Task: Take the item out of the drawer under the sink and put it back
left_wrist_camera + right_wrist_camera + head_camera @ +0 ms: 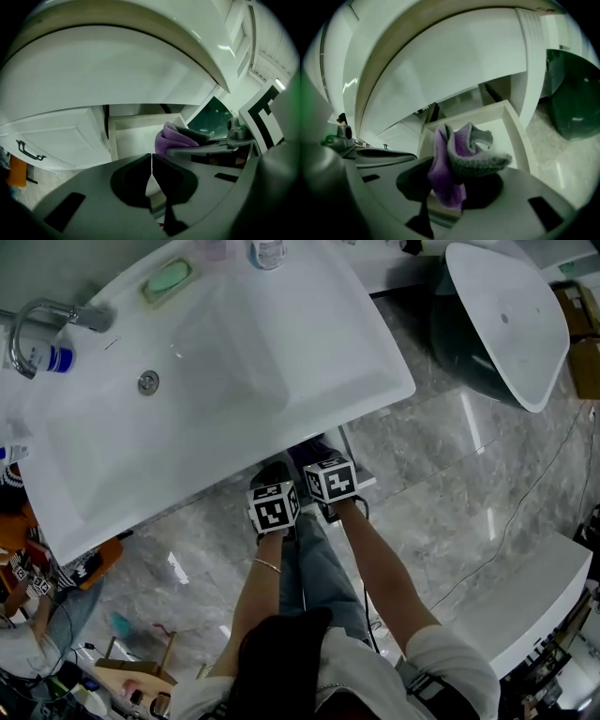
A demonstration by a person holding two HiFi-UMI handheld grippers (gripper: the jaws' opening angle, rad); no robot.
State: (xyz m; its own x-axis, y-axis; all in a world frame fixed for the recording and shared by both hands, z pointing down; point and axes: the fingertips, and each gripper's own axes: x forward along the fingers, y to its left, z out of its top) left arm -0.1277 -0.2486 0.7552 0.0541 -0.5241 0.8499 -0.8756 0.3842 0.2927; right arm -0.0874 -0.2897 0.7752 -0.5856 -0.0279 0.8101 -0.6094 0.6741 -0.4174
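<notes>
A purple and grey cloth [457, 161] hangs bunched between the jaws of my right gripper [449, 185], which is shut on it just above the open white drawer [513, 129] under the sink [309, 381]. The left gripper view shows that cloth [174, 136] to the right, over the drawer [129, 138]. My left gripper [151, 161] is shut, pads touching, with nothing between them. In the head view both marker cubes, left [273, 507] and right [331, 479], sit side by side just in front of the sink's front edge. The jaws are hidden there.
A white cabinet door with a dark handle [28, 151] stands left of the drawer. A dark green basin with a white lid [506, 324] is on the marble floor at the right. A faucet [47, 320] and a green soap [169, 277] are on the sink. Another person [28, 568] sits at far left.
</notes>
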